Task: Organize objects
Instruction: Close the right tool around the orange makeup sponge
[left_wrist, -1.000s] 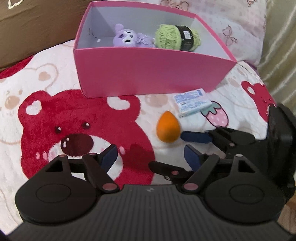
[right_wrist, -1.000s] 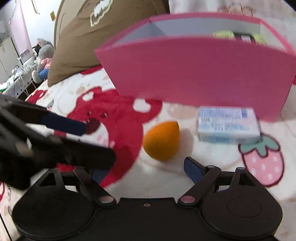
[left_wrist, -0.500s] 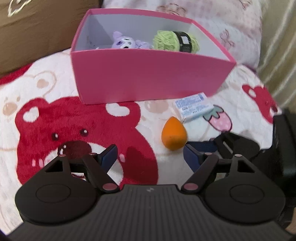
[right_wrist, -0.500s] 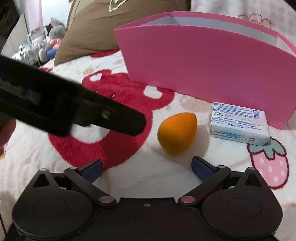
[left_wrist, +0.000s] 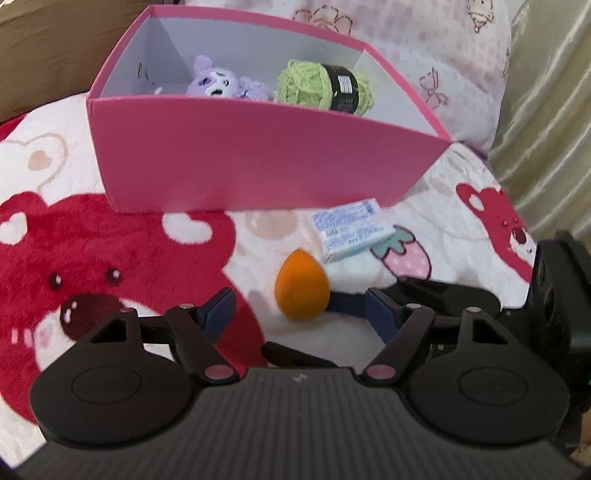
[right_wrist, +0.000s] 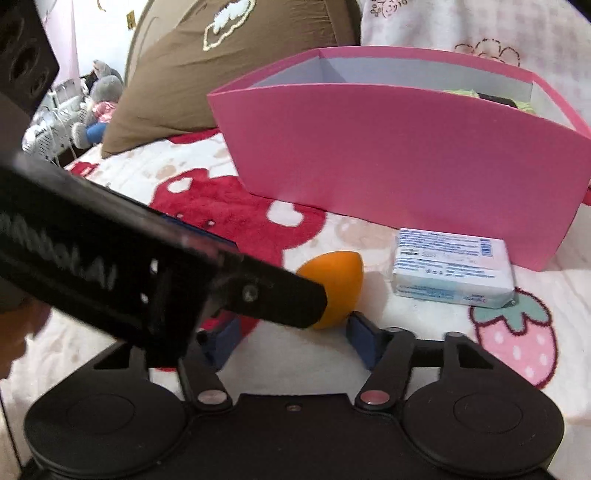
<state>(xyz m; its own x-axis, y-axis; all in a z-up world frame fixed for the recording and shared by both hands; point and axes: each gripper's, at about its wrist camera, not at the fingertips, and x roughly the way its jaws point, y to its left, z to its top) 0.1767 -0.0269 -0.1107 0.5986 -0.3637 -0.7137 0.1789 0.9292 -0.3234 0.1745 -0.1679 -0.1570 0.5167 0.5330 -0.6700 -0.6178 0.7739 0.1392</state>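
Our two grippers, angled downward, close together

Our left gripper (left_wrist: 301, 314) reaches across in front of our right gripper (right_wrist: 291, 338); both sets of jaws have just been closing and stand partly apart.

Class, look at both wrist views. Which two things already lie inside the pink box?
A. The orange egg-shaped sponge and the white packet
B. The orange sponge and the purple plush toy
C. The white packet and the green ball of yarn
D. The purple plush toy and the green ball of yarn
D: the purple plush toy and the green ball of yarn sit within the pink box, while the orange sponge and white packet lie on the blanket in front.
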